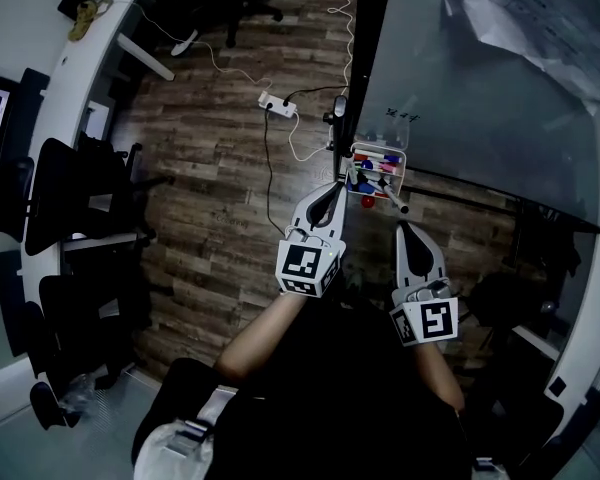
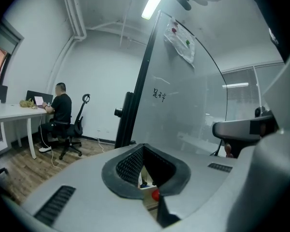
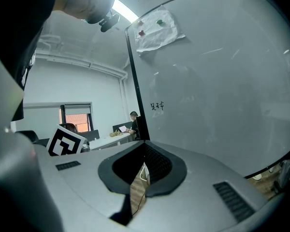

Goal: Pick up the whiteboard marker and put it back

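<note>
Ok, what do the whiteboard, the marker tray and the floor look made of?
Whiteboard: likely glass or a glossy coated panel. It is smooth and grey and mirrors a light strip, but I cannot tell which.
Marker tray: seems to be clear plastic, since the coloured markers show through its walls.
Floor: wood or wood-look planks, matte, with visible grain and seams.

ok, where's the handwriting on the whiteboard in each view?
Head view: handwriting sits upper centre-right, tiny dark marks.
Left gripper view: near centre, slightly above the middle.
Right gripper view: about dead centre.
Shared landmark: the paper sheet, visible in all three.
</note>
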A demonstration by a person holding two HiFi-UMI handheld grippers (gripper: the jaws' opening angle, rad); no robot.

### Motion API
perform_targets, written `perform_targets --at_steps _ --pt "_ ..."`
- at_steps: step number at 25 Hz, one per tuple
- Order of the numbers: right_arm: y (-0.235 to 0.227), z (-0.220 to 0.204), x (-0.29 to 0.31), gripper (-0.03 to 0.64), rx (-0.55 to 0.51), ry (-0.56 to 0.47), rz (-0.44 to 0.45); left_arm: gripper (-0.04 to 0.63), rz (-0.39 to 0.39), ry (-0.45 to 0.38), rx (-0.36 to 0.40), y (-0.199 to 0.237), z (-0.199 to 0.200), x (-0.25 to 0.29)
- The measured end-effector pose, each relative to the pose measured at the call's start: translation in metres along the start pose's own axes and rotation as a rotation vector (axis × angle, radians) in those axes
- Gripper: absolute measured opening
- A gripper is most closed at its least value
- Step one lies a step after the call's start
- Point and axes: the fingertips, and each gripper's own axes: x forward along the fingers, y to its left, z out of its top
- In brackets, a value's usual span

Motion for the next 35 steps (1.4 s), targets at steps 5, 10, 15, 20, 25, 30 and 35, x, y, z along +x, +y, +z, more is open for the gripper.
perform_targets --at_steps 5,10,15,20,25,30,35 --pt "0.005 0.01 -0.009 0.014 -0.013 -0.029 0.008 0.008 0.008 -0.024 0.019 -0.008 0.014 -0.018" --pt "0.011 0.025 -0.023 0.014 -0.024 -0.074 0.014 0.008 0.01 -0.06 0.049 -0.023 0.031 -0.045" --pt "0.015 0.032 -0.048 0.014 -0.032 -0.105 0.023 0.008 0.016 -0.099 0.067 -0.05 0.041 -0.079" --pt "0.02 0.037 -0.073 0.014 -0.024 -0.13 0.036 0.008 0.021 -0.113 0.085 -0.074 0.043 -0.118" --pt "0.023 0.044 -0.091 0.014 -0.012 -0.151 0.036 0.008 0.028 -0.15 0.111 -0.089 0.053 -0.156" --pt "0.028 0.046 -0.103 0.014 -0.017 -0.157 0.029 0.008 0.05 -0.166 0.105 -0.092 0.061 -0.173" --pt "0.046 0.043 -0.11 0.014 -0.038 -0.147 0.038 0.008 0.012 -0.179 0.098 -0.093 0.058 -0.176"
